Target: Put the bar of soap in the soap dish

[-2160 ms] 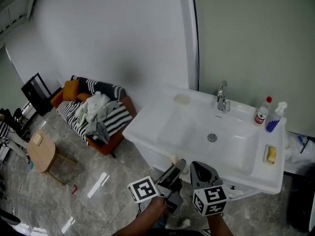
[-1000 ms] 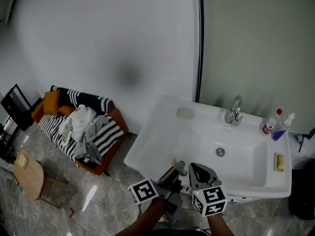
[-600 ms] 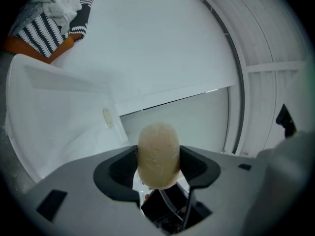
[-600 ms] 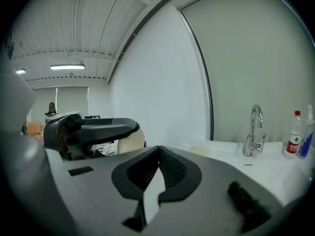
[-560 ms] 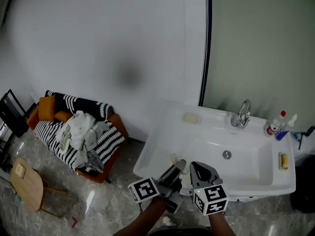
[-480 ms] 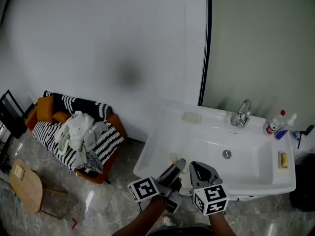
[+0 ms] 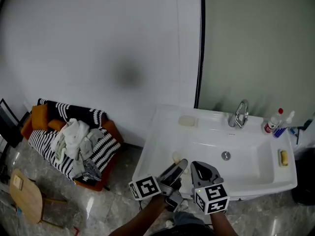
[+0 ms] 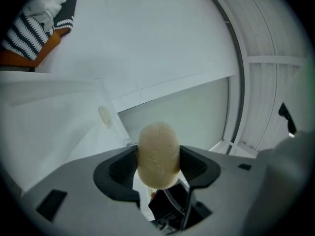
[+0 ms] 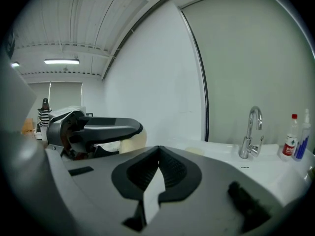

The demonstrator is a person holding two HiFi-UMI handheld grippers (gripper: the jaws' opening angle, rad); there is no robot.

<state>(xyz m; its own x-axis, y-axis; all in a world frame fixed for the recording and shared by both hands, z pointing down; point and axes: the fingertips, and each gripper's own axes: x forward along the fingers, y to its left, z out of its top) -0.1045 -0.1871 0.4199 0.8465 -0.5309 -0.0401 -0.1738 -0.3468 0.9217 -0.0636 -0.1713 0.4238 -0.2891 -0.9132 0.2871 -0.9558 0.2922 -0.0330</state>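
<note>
My left gripper [image 7: 178, 165] is shut on a cream oval bar of soap [image 8: 157, 154], held upright between its jaws in front of the sink's near left edge. The soap shows as a pale lump [image 7: 177, 157] in the head view. A pale soap dish [image 7: 187, 121] sits on the white sink's [image 7: 162, 132] back left ledge, also visible as a small dish [image 8: 105, 116] in the left gripper view. My right gripper [image 7: 201, 168] is beside the left, jaws shut with nothing between them [image 9: 158, 154].
A chrome faucet [image 7: 238, 115] stands at the sink's back. Two bottles [image 7: 274, 123] stand at the back right, and a yellow item [image 7: 283, 157] lies on the right ledge. A striped sofa with clothes [image 7: 74, 139] and a small round table [image 7: 24, 195] are on the left.
The head view has swung and tilted, so the sink sits further right and lower than 2.2 s ago. Both grippers keep their places in the frame, with the soap still held.
</note>
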